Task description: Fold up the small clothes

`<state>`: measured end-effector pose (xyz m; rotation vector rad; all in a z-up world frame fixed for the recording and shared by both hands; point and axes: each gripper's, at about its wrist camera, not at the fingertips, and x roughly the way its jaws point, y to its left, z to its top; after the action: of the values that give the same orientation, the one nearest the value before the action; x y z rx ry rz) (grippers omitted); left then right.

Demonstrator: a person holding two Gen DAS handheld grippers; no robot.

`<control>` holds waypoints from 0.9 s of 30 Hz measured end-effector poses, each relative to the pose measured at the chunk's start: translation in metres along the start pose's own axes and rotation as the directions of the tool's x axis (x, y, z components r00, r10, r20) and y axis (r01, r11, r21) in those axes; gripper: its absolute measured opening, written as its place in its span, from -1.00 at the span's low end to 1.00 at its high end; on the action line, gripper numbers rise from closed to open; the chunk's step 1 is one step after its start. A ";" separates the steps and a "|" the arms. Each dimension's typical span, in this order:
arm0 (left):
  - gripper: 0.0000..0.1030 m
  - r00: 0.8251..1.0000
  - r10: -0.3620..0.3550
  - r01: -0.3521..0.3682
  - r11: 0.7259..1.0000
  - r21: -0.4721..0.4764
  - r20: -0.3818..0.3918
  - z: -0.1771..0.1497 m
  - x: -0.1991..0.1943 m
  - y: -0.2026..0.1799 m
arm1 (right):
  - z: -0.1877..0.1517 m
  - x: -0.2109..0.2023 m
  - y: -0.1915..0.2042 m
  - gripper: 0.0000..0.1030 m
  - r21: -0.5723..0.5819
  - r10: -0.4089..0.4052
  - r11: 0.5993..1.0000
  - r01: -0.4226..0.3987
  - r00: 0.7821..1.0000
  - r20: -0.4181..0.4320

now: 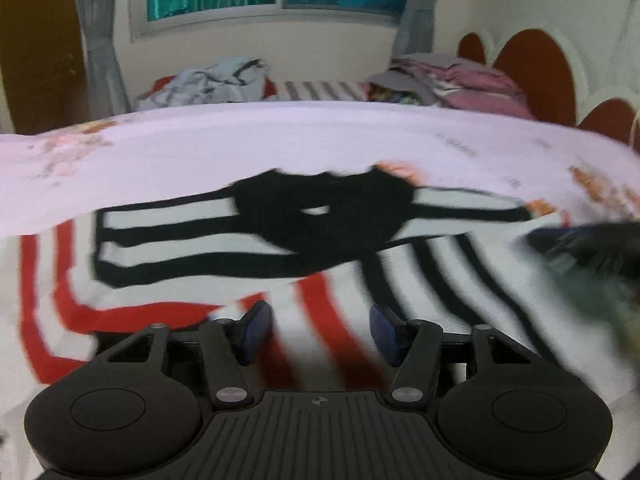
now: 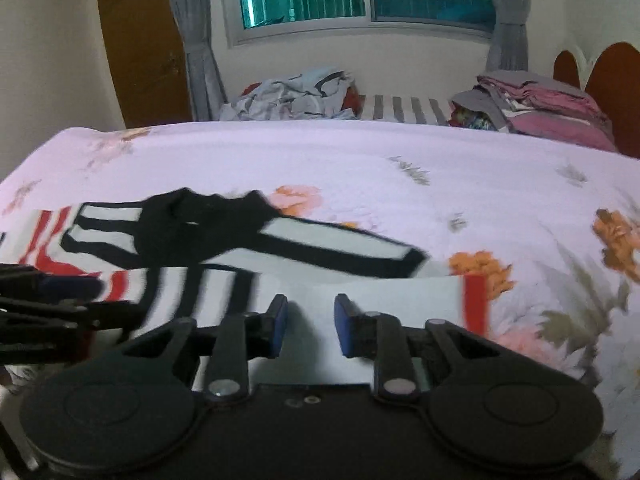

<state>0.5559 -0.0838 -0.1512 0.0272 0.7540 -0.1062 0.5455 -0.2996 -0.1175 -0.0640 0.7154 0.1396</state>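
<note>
A striped shirt [image 2: 240, 248] lies spread on the flowered bed [image 2: 400, 160], sleeves out, not yet folded. The risk, by my reckoning: a pinch that gathers only the top layer would bunch the cloth (both views are blurred). The left tool [image 1: 316, 330] and right tool [image 2: 310, 326] both hover over the shirt, jaws parted and gripping nothing.

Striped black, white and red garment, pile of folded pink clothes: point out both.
Striped black, white and red garment [image 2: 224, 236]: right wrist view, on its black collar area.
Pile of folded pink clothes [image 2: 548, 116]: right wrist view, on the pink side.
</note>
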 end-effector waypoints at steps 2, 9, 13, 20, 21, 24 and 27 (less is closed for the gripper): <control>0.09 1.000 -0.006 0.006 1.000 0.013 -0.004 -0.003 -0.002 0.012 | 0.000 0.010 -0.041 -1.00 0.113 -0.098 0.988 0.101 0.995 -0.032; 0.10 1.000 -0.003 0.003 1.000 0.028 -0.020 0.005 -0.002 0.013 | -0.001 0.003 -0.054 -1.00 0.154 -0.057 0.986 0.064 0.997 -0.049; 0.10 0.999 -0.039 0.038 0.998 0.043 0.025 0.004 -0.020 -0.011 | -0.002 -0.019 -0.040 -0.49 0.130 -0.026 0.991 0.031 0.999 -0.038; 0.14 0.999 -0.044 0.046 0.989 0.141 -0.020 -0.018 -0.021 -0.045 | -0.046 -0.052 -0.008 -0.76 0.095 -0.028 0.995 0.035 0.997 -0.071; 0.14 0.998 -0.047 0.051 0.990 0.132 -0.034 -0.015 -0.021 -0.044 | -0.050 -0.058 -0.004 -0.76 0.077 -0.044 0.996 0.050 0.997 -0.069; 0.14 0.998 -0.052 0.055 0.989 0.136 -0.026 -0.011 -0.034 -0.047 | -0.049 -0.077 -0.001 -0.70 0.083 -0.034 0.996 0.039 0.998 -0.058; 0.14 0.998 -0.058 0.060 0.984 0.165 -0.018 -0.026 -0.046 -0.049 | -0.054 -0.092 0.004 -0.68 0.108 -0.011 0.994 0.016 0.999 -0.047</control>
<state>0.4998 -0.1267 -0.1376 0.1639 0.7578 -0.2252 0.4410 -0.3114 -0.0976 0.0318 0.7679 0.0864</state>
